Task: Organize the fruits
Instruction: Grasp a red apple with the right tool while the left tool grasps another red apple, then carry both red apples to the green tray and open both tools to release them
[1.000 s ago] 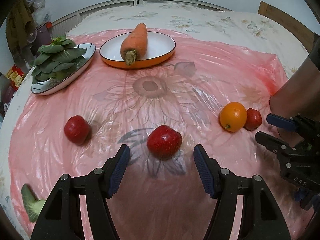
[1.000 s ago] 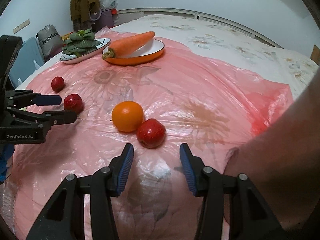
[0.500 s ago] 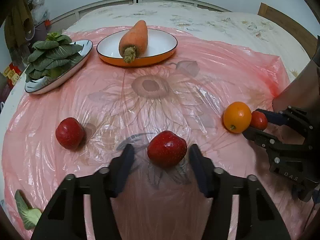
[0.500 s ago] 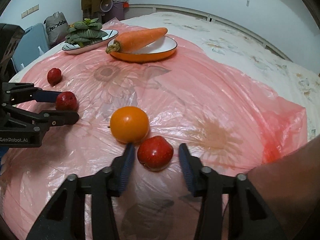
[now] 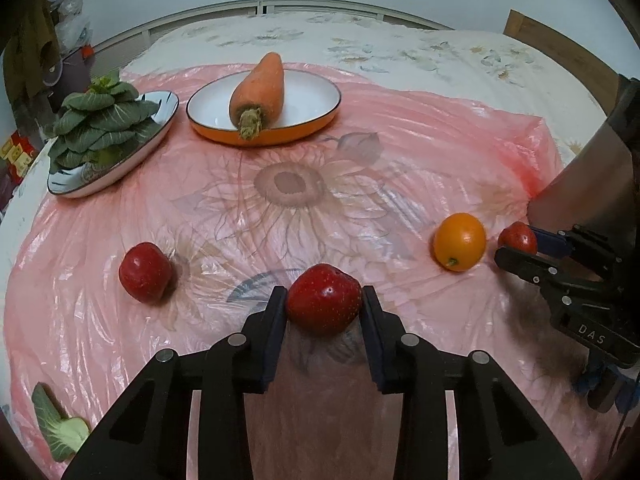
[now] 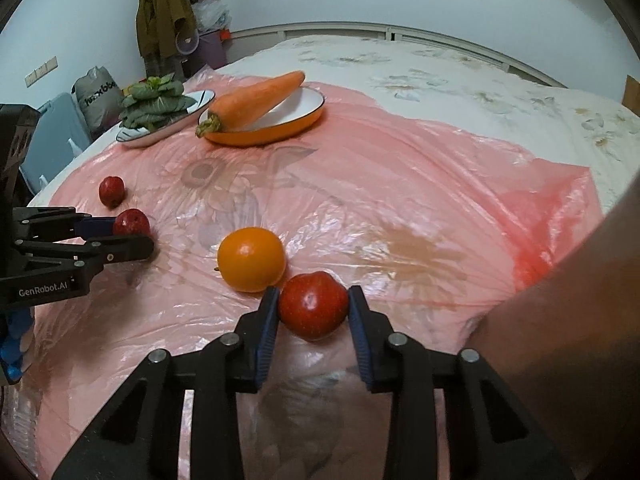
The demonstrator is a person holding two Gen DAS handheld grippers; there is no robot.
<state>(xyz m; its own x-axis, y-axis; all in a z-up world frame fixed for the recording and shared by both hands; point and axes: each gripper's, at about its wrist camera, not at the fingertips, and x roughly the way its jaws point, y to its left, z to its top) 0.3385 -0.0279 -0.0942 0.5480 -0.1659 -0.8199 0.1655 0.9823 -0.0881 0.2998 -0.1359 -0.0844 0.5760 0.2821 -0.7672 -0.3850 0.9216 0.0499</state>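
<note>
My left gripper (image 5: 324, 300) is shut on a red apple (image 5: 323, 305) that rests on the pink plastic sheet. My right gripper (image 6: 313, 304) is shut on another red apple (image 6: 313, 306), which lies beside an orange (image 6: 251, 259). In the left wrist view the orange (image 5: 460, 241) and the right gripper (image 5: 516, 246) with its apple (image 5: 517, 238) show at the right. A third red apple (image 5: 145, 272) lies loose at the left, and it also shows in the right wrist view (image 6: 111, 191). The left gripper appears in the right wrist view (image 6: 132, 234).
An orange-rimmed white plate (image 5: 312, 96) holds a carrot (image 5: 259, 94) at the back. Beside it a plate (image 5: 160, 120) holds leafy greens (image 5: 102, 120). A loose green leaf (image 5: 60, 436) lies at the front left. My forearm (image 6: 560, 320) fills the right side.
Both grippers have moved forward and closed: each was open around its apple and is now shut on it.
</note>
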